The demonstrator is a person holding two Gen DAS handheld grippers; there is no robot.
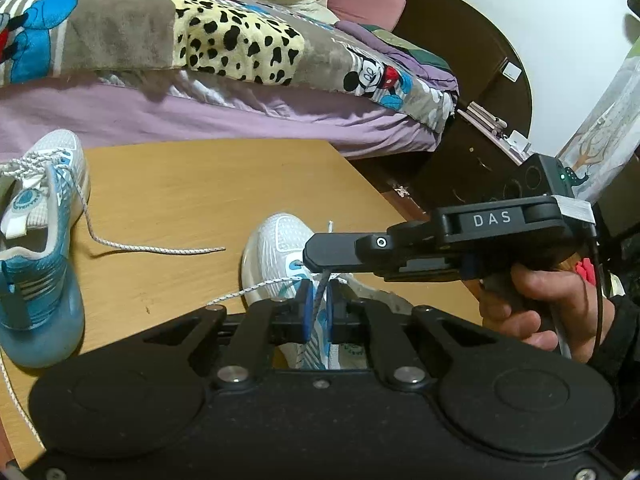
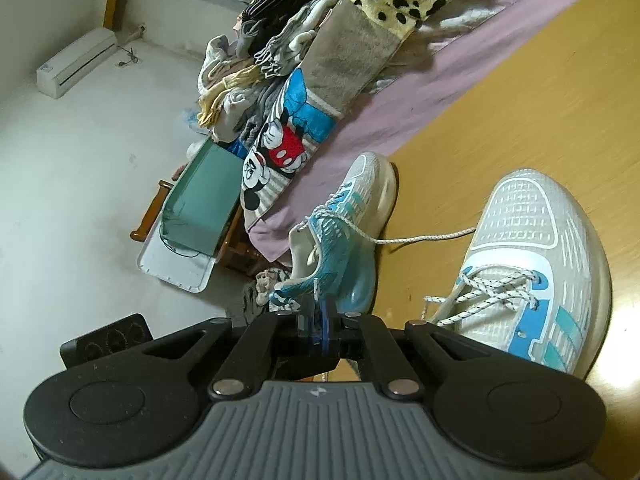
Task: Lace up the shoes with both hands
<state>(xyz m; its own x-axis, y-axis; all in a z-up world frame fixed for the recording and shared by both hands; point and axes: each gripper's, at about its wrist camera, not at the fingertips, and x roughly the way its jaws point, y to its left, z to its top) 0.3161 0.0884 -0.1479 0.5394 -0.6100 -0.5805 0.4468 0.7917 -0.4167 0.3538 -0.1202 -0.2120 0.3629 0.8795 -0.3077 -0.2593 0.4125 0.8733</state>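
Right now both grippers are clamped on the same lace. L gripper has its blue pads closed on the speckled lace, which runs up from the near shoe just below it. R gripper comes in from the right w/ its tips directly above the L pads, pinched on that lace, a hand on its grip. In R wrist view its own pads are closed on a lace bit; view is rolled hard. Near shoe sits mid table, partly laced, white/blue. 2nd shoe well apart at the left edge, its loose lace trailing across the wood. Bed w/ blankets behind.
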